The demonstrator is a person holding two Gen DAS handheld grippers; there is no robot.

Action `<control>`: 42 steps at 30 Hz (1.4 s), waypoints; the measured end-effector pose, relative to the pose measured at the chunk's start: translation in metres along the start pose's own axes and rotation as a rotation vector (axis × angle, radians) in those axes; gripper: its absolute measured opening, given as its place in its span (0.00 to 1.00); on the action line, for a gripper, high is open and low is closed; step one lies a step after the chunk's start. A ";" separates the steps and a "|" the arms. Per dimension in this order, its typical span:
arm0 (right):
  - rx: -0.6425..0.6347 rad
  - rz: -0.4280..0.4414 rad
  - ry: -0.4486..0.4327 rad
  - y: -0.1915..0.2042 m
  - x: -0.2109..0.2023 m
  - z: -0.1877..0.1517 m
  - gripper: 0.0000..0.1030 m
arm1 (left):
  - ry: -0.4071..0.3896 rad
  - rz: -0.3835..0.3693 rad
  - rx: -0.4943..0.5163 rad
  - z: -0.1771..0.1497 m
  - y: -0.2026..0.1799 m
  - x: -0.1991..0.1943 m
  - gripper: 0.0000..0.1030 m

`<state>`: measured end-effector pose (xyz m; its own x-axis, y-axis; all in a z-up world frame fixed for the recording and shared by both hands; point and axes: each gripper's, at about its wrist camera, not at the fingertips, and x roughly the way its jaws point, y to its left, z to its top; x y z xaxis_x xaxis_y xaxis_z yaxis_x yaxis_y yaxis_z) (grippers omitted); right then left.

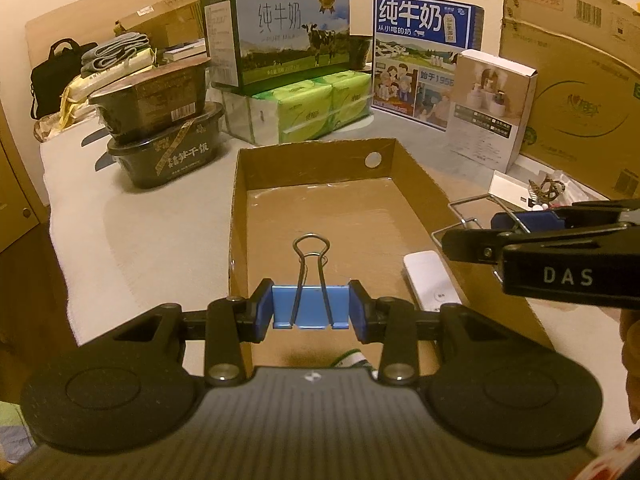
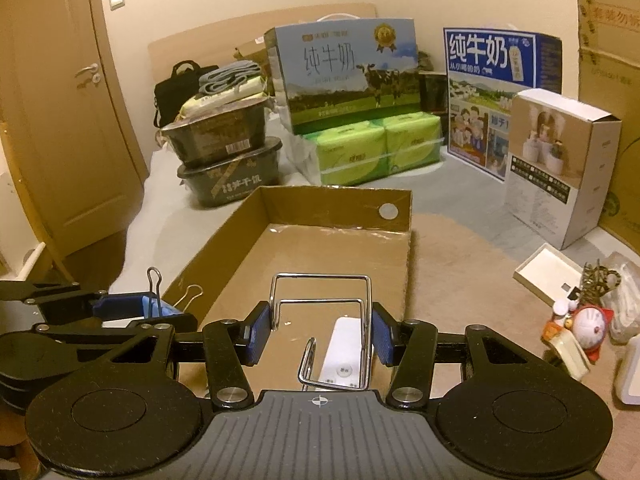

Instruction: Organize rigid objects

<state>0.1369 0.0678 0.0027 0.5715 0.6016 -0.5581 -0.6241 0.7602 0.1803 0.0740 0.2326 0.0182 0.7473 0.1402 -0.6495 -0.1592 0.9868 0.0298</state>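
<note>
Two items in your grippers, both held over the shallow cardboard tray (image 1: 420, 184). Your left gripper (image 1: 311, 307) pinches a blue binder clip (image 1: 308, 304), wire handles up. Your right gripper (image 2: 320, 332) clamps a bent chrome wire rack (image 2: 320, 292) between its pads. One white remote (image 2: 344, 356) lies on the tray floor beneath the rack.

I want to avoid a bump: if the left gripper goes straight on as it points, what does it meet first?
Probably the floor of the cardboard tray; the left gripper, holding the blue binder clip, points down into it. Depth is unclear.
</note>
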 end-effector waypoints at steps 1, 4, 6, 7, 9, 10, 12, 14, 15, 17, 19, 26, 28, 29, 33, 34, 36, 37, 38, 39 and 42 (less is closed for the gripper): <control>0.003 -0.001 0.002 -0.001 0.003 0.000 0.50 | 0.001 -0.002 0.001 0.000 0.000 0.002 0.34; 0.017 -0.002 0.010 -0.004 0.011 0.002 0.50 | 0.005 -0.006 0.007 0.001 0.001 0.009 0.34; 0.025 -0.006 0.013 -0.007 0.016 0.003 0.50 | 0.006 -0.007 0.010 0.002 0.001 0.013 0.34; 0.028 -0.008 0.016 -0.008 0.018 0.003 0.50 | 0.006 -0.008 0.012 0.003 0.001 0.015 0.34; 0.036 -0.010 0.020 -0.011 0.022 0.004 0.50 | 0.004 -0.011 0.014 0.004 0.001 0.020 0.34; 0.038 -0.012 0.022 -0.012 0.024 0.005 0.50 | 0.004 -0.012 0.015 0.005 0.001 0.022 0.34; 0.044 -0.013 0.024 -0.013 0.028 0.006 0.50 | 0.001 -0.019 0.019 0.005 0.001 0.027 0.36; 0.052 -0.015 0.026 -0.015 0.031 0.007 0.50 | -0.011 -0.010 0.020 0.005 0.001 0.028 0.50; 0.055 -0.016 0.027 -0.017 0.032 0.008 0.50 | -0.017 -0.006 0.018 0.005 0.002 0.028 0.50; 0.060 -0.016 0.028 -0.018 0.033 0.008 0.50 | -0.018 -0.003 0.010 0.005 0.003 0.027 0.50; 0.064 -0.013 0.031 -0.019 0.033 0.007 0.50 | -0.020 0.003 0.013 0.005 0.004 0.026 0.50; 0.084 0.003 0.044 -0.018 0.034 0.005 0.50 | -0.012 0.010 0.013 0.003 0.008 0.020 0.50; 0.090 0.013 0.042 -0.016 0.033 0.005 0.50 | -0.012 0.014 0.013 0.003 0.008 0.019 0.50; 0.096 0.021 0.041 -0.016 0.033 0.005 0.50 | -0.013 0.016 0.015 0.003 0.008 0.018 0.50; 0.144 0.074 0.032 -0.018 0.034 0.007 0.51 | -0.015 0.019 0.010 0.002 0.009 0.016 0.50; 0.153 0.087 0.028 -0.018 0.034 0.008 0.51 | -0.015 0.022 0.010 0.002 0.009 0.016 0.50; 0.152 0.071 0.015 -0.018 0.031 0.009 0.71 | -0.013 0.025 0.010 0.001 0.009 0.015 0.50; 0.155 0.064 0.000 -0.019 0.028 0.009 0.74 | -0.013 0.027 0.011 0.000 0.008 0.014 0.50; 0.158 0.059 -0.009 -0.020 0.026 0.009 0.77 | -0.012 0.030 0.012 -0.001 0.007 0.013 0.50; 0.159 0.051 -0.010 -0.021 0.024 0.010 0.77 | -0.011 0.032 0.011 -0.001 0.007 0.012 0.50; 0.163 0.024 -0.019 -0.027 0.013 0.010 0.77 | -0.010 0.035 -0.001 -0.003 0.005 0.007 0.50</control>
<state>0.1669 0.0575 -0.0017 0.5685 0.6233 -0.5369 -0.5436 0.7745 0.3235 0.0768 0.2388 0.0114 0.7479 0.1758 -0.6401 -0.1861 0.9812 0.0519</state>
